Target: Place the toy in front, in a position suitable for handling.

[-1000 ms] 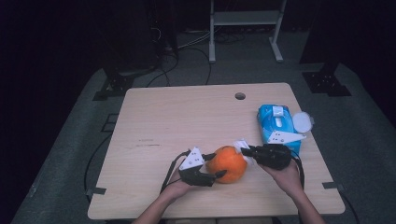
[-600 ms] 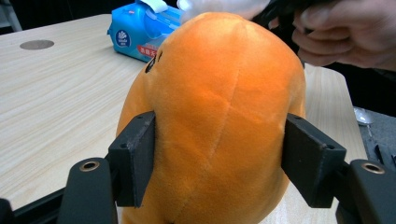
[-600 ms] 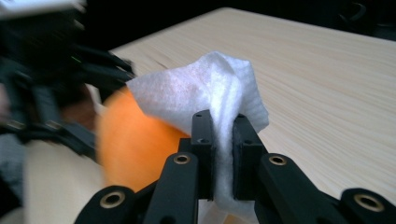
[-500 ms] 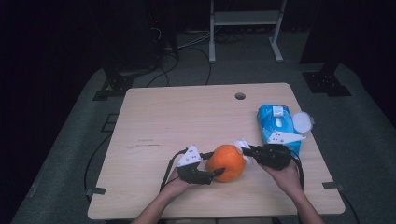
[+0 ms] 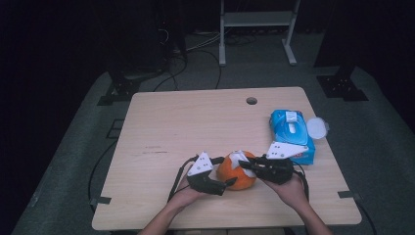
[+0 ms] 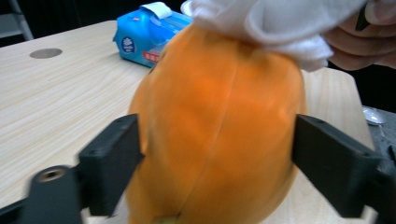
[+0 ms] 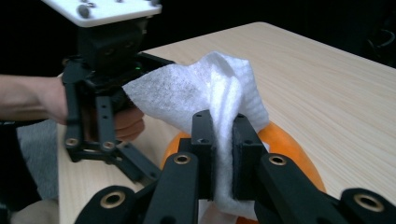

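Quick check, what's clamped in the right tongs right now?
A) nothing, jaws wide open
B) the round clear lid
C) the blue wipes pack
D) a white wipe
D: in the right gripper view the right tongs are closed on a folded white wipe, which drapes over the top of the orange fruit; the blue wipes pack lies apart near the table's right edge.

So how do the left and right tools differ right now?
The left tool has just opened wide, its jaws straddling the round orange fruit; whether they touch it is unclear. The right tool is shut on the white wipe atop that fruit. Both are black and hand-held.
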### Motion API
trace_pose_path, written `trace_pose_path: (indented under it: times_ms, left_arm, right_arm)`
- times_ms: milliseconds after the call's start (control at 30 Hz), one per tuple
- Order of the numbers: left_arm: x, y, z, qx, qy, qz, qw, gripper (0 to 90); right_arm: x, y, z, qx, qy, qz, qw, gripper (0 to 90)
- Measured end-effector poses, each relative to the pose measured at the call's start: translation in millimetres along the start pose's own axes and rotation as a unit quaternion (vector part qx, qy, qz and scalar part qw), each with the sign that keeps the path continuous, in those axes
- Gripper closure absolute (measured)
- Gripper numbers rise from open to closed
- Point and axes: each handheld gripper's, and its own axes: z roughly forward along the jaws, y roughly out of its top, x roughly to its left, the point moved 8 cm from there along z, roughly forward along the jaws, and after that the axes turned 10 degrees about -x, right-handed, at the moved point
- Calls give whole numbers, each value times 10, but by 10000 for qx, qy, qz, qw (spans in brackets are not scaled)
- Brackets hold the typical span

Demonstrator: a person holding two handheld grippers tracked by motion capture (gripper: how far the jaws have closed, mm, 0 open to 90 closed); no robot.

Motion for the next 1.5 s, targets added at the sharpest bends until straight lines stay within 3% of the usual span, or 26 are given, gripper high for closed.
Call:
trace_pose_path:
  times_ms: [133, 267, 300, 400, 500, 633, 733, 833, 900, 967, 1067, 1233, 1300, 1400, 1500]
  left_arm:
    - [27, -116, 66, 171, -138, -3, 9998, 92]
    - [-6, -156, 90, 320, -182, 271, 9990, 86]
    - [-12, -161, 81, 335, -192, 295, 9988, 93]
    - [-13, -132, 57, 313, -151, 380, 9987, 220]
    - [-16, -120, 55, 292, -124, 342, 9989, 271]
    - [-12, -117, 57, 235, -144, 271, 9993, 276]
    - [-28, -94, 51, 222, -152, 215, 9994, 304]
    - [-54, 69, -12, 3, -269, 125, 9996, 340]
    - [-91, 235, -94, -153, -350, 225, 9990, 348]
    - [-113, 388, -175, -318, -401, 320, 9982, 352]
    - [-87, 530, -295, -390, -399, 423, 9975, 361]
    - [-25, 487, -349, -182, -395, 359, 9984, 366]
    - [0, 412, -329, -6, -387, 323, 9987, 365]
    - [32, 257, -272, 336, -359, 331, 9982, 366]
    - [13, 172, -199, 404, -389, 308, 9979, 362]
  right_arm:
    - [-66, -6, -57, -55, -57, 132, 9999, 811]
    - [44, -25, 38, -4, 62, 70, 10000, 810]
    - [86, -27, 61, 24, 88, 15, 10000, 810]
    - [124, -13, 79, 44, 85, -84, 9999, 810]
    - [23, 8, 20, -24, -65, -67, 10000, 812]
    - [-211, -23, -95, -61, -482, 79, 9988, 811]
    - [-223, -45, -105, -100, -485, 204, 9986, 811]
    - [-134, 49, -104, -273, -445, 45, 9986, 812]
    - [-64, 176, -146, -518, -379, -23, 9979, 813]
    - [-36, 299, -211, -762, -294, 19, 9967, 814]
    - [-59, 332, -242, -872, -259, 211, 9956, 814]
    - [-134, 127, -122, -629, -218, 558, 9962, 813]
    - [-152, 38, -59, -359, -227, 609, 9972, 813]
    - [-179, -59, -8, -140, -236, 647, 9975, 813]
    - [-133, -32, -2, -133, -188, 540, 9983, 812]
